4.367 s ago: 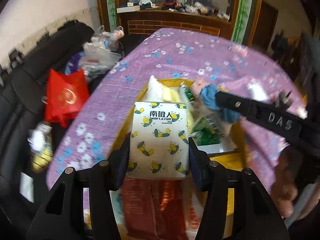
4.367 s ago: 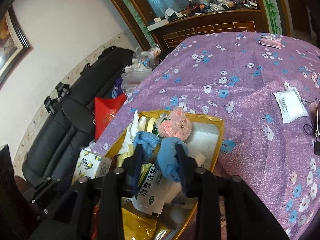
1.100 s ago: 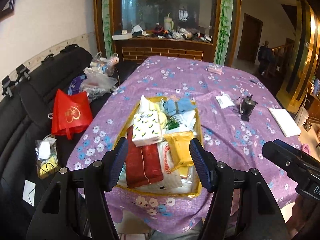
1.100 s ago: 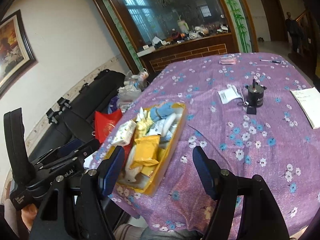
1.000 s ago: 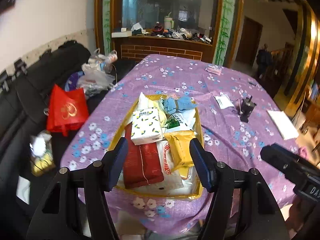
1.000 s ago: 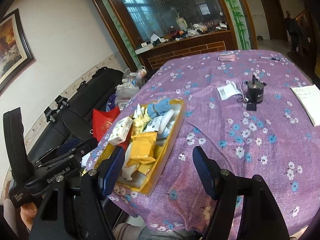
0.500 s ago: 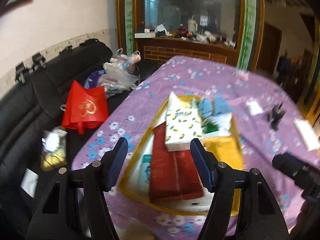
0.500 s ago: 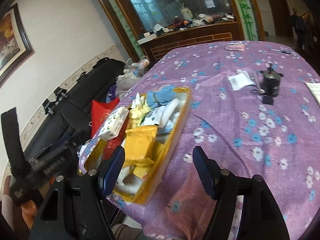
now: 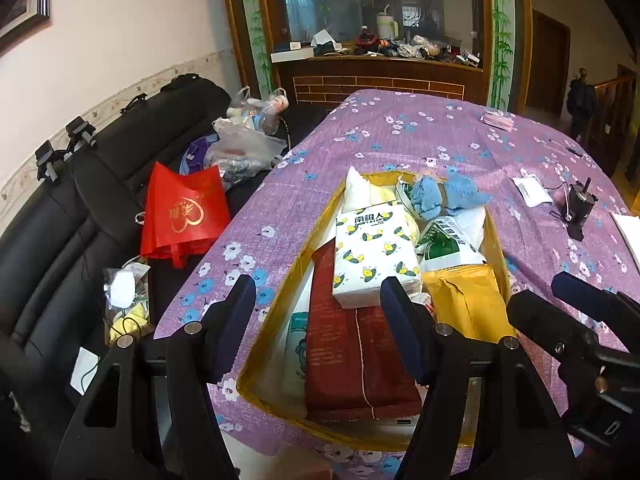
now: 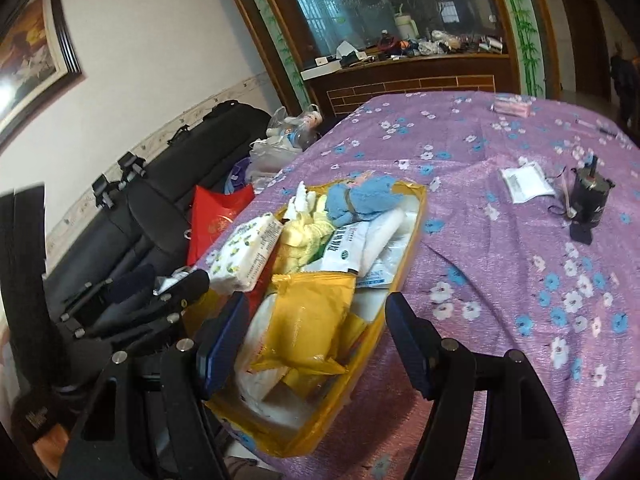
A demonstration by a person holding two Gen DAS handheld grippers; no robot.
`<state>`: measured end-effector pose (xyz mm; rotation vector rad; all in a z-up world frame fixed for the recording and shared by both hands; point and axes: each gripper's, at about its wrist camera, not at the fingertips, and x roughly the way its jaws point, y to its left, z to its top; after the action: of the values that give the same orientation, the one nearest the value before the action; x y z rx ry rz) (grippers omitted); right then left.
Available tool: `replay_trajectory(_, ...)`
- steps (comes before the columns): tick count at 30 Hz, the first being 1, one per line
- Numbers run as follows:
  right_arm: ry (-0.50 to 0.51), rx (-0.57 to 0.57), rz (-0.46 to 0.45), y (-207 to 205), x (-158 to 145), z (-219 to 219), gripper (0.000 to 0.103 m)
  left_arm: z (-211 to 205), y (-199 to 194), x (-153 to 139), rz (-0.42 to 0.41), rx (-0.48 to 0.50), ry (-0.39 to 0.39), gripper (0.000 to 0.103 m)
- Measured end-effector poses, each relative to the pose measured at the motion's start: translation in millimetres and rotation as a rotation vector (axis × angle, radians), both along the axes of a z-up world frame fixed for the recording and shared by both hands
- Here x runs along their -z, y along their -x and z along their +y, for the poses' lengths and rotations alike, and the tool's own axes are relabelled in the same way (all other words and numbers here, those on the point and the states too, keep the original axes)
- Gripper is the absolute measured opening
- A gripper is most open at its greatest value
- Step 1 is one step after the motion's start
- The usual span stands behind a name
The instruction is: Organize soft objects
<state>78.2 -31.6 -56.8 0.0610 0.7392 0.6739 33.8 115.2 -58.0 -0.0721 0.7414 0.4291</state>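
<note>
Yellow tray (image 9: 494,240) at centre of the left wrist view, on the purple flowered tablecloth (image 9: 420,128), crammed with soft goods. Largest first — dark red pack (image 9: 352,360), lower centre, flat and floppy; best taken across a short edge. White tissue pack (image 9: 376,254) with yellow print lying on it; light, squashy, wrapper probably slick, so squeeze across the narrow sides. Yellow pouch (image 10: 308,320), lower centre of the right wrist view; crinkly, likely to slide — pinch at a sealed end. Blue knitted bundle (image 9: 444,196) at the tray's far end; grippy, compressible, grab mid-bunch. Left gripper (image 9: 320,320) spread wide, empty, above the tray's near left corner. Right gripper (image 10: 316,336) likewise agape, nothing between the pads, straddling the pouch from above.
</note>
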Motion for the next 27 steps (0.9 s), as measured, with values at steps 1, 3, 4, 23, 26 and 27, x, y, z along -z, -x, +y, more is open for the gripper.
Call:
replay_trajectory(1,0.005,0.006,-0.003,0,0,-1,0.070,0,0,0,0.003,0.000,-0.005,0.066)
replay_trajectory(3,-0.007,0.001,0.012,-1,1,-3,0.070,-4,-2,-1,0.020,0.009,-0.022,0.066)
replay_trajectory(4,-0.011,-0.003,0.019,-1,1,-4,0.070,-6,-2,-1,0.023,0.013,-0.027,0.066)
replay_trajectory(23,-0.012,0.010,0.025,5,-1,-10,0.070,-20,1,-6,0.049,0.029,-0.040,0.066)
replay_trajectory(26,-0.015,0.009,0.031,5,1,-10,0.070,-20,1,-4,0.047,0.033,-0.043,0.066)
replay_trajectory(27,-0.014,0.010,0.033,4,1,-9,0.070,-20,1,-3,0.046,0.037,-0.037,0.066)
